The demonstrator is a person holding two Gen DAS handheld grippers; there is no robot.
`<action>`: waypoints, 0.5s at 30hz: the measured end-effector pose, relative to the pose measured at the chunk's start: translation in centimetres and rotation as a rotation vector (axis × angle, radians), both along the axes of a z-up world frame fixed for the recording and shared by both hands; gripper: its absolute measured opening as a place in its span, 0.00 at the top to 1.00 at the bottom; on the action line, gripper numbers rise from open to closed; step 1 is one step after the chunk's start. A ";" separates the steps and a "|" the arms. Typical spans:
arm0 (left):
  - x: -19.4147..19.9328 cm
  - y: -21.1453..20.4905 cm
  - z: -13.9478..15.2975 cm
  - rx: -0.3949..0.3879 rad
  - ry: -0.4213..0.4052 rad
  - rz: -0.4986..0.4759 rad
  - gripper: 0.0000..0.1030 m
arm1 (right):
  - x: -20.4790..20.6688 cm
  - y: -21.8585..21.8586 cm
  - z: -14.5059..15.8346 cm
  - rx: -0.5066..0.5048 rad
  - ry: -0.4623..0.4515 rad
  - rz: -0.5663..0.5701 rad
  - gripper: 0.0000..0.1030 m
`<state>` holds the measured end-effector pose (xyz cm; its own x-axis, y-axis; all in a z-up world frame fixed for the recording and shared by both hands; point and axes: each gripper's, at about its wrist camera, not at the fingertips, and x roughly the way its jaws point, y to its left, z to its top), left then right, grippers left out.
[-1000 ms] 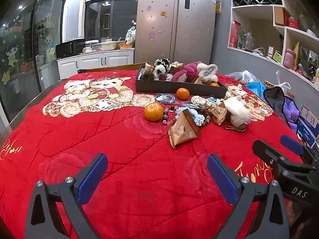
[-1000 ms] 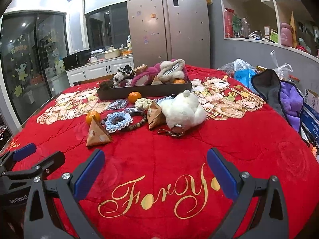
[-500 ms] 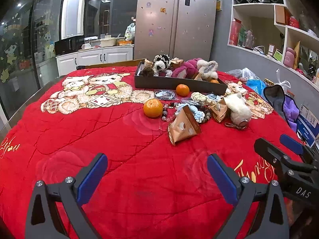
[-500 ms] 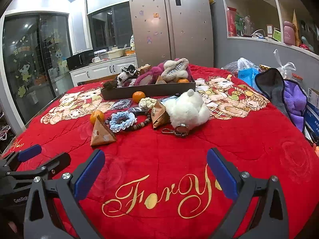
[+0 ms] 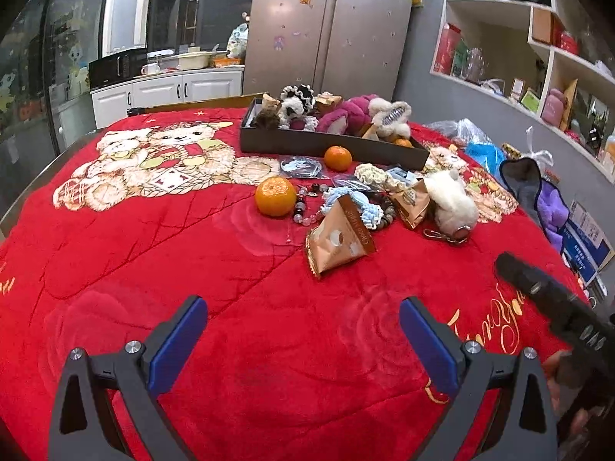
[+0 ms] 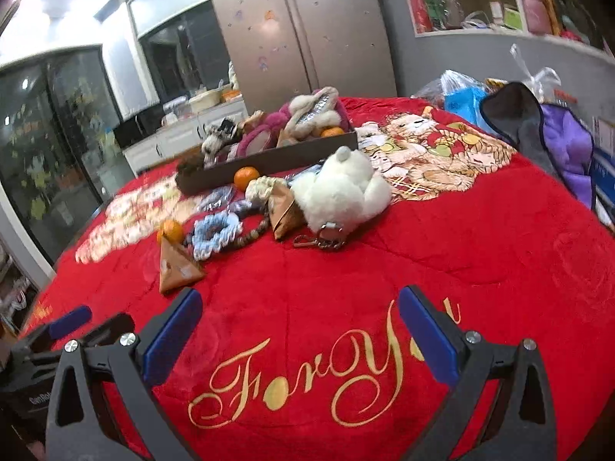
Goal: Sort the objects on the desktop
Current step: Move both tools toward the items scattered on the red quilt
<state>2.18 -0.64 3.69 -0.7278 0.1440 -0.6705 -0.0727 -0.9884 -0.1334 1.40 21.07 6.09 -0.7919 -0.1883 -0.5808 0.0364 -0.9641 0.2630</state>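
Observation:
A dark tray point(image 5: 330, 145) at the far side of the red blanket holds plush toys. In front of it lie two oranges point(image 5: 275, 196) point(image 5: 338, 158), a brown triangular packet point(image 5: 338, 237), a blue crochet ring point(image 5: 355, 207), a bead bracelet, a second brown packet point(image 5: 413, 203) and a white plush keychain point(image 5: 451, 201). My left gripper point(image 5: 303, 330) is open and empty, well short of the packet. My right gripper point(image 6: 300, 322) is open and empty, near the "For You" lettering, with the white plush point(image 6: 342, 188) ahead of it.
A purple and grey cloth point(image 6: 553, 146) and plastic bags point(image 6: 461, 96) lie at the table's right edge. A fridge point(image 5: 330, 27) and shelves stand behind. The right gripper's body point(image 5: 553, 303) shows at the right of the left wrist view.
Both grippers have moved forward toward the pile of objects, still open. The right wrist view has tilted and turned left. No object has moved.

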 end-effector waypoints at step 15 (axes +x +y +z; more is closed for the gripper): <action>-5.6 2.3 1.2 -0.018 -0.059 -0.013 0.01 | -5.2 1.8 2.9 -0.010 0.006 0.119 0.00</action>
<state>-3.46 1.68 4.93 -0.6850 0.1403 -0.7149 -0.0778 -0.9898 -0.1198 -3.80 22.89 8.96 -0.7672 -0.2868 -0.5737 0.1522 -0.9503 0.2715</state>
